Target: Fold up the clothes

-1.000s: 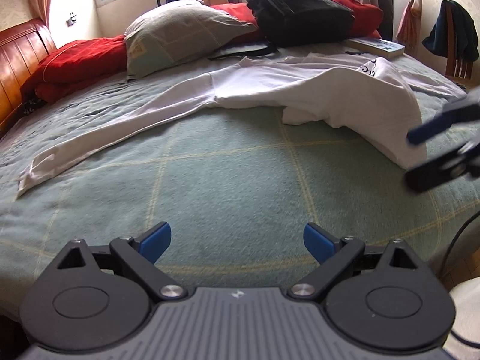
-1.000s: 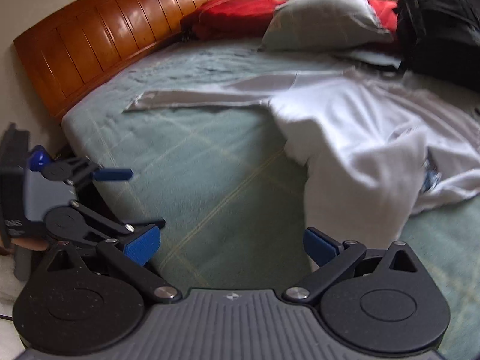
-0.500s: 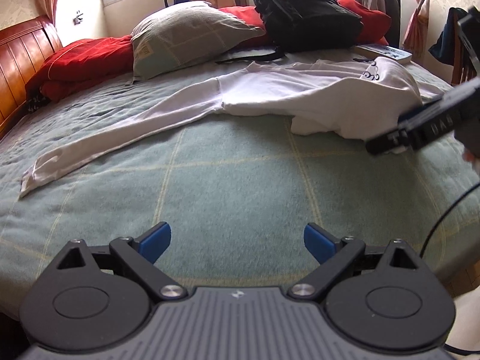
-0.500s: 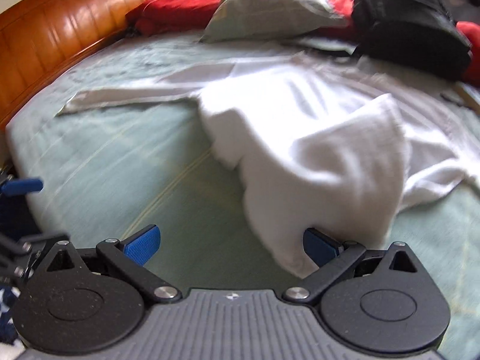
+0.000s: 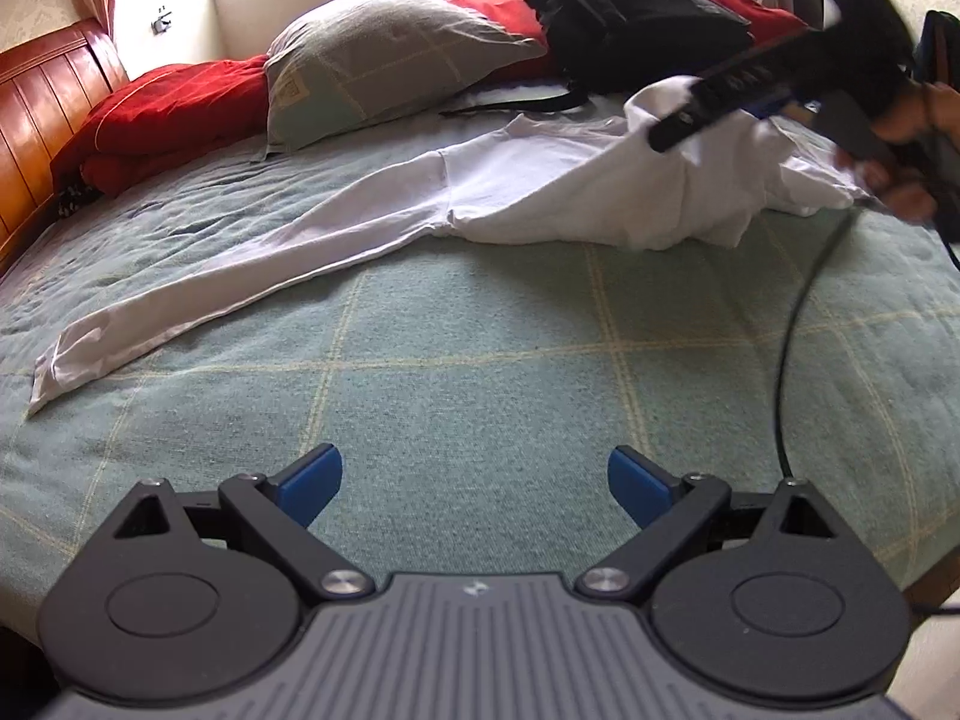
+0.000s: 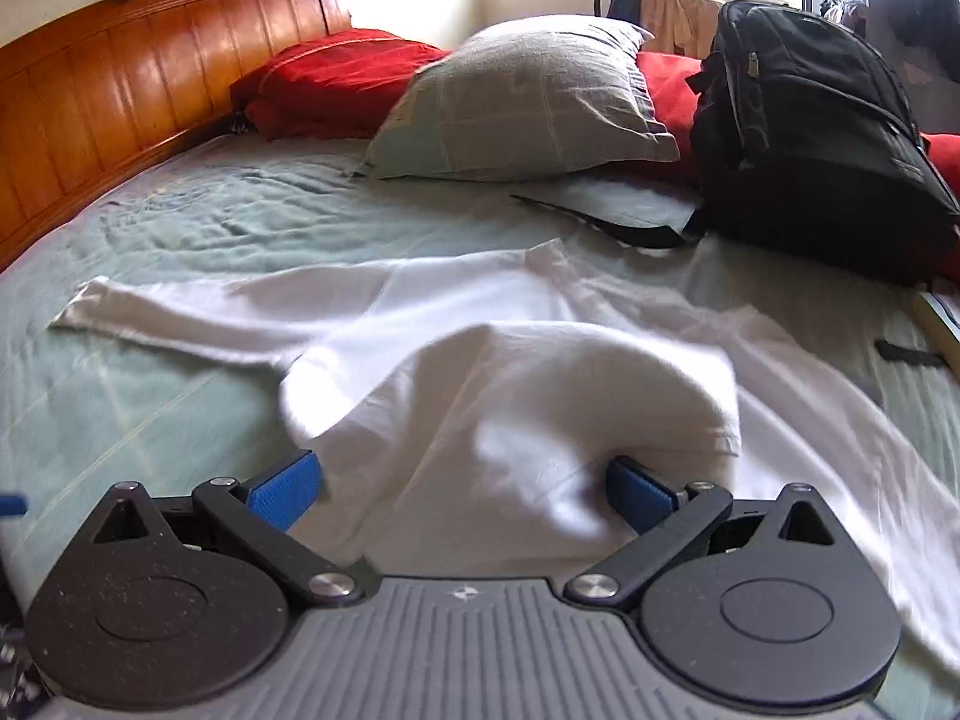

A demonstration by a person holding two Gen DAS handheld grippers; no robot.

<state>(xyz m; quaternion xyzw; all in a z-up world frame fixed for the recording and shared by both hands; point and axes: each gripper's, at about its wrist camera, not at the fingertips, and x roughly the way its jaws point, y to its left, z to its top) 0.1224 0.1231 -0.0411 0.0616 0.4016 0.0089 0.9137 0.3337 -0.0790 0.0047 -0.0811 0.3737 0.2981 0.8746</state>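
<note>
A white long-sleeved shirt point(image 5: 540, 180) lies on the green bedspread point(image 5: 480, 360), one sleeve point(image 5: 240, 288) stretched out flat toward the left. Its right part is bunched into a raised hump point(image 6: 510, 396). My right gripper point(image 6: 462, 489) is open, and the near end of that hump lies between its blue fingers point(image 6: 288, 489). In the left wrist view a hand holds the right gripper point(image 5: 678, 120) above the bunched cloth. My left gripper point(image 5: 474, 480) stands open over bare bedspread near the bed's front edge, well short of the shirt and holding nothing.
At the head of the bed are a grey pillow point(image 5: 384, 72), red bedding point(image 5: 168, 102), a black backpack point(image 6: 810, 120) and a wooden headboard point(image 6: 150, 78). A black cable point(image 5: 786, 330) hangs at the right. A book point(image 6: 942, 324) lies by the right edge.
The right gripper has swung from beside the bed in over the shirt, so the bunched cloth now lies between its open fingers. The left gripper has barely shifted.
</note>
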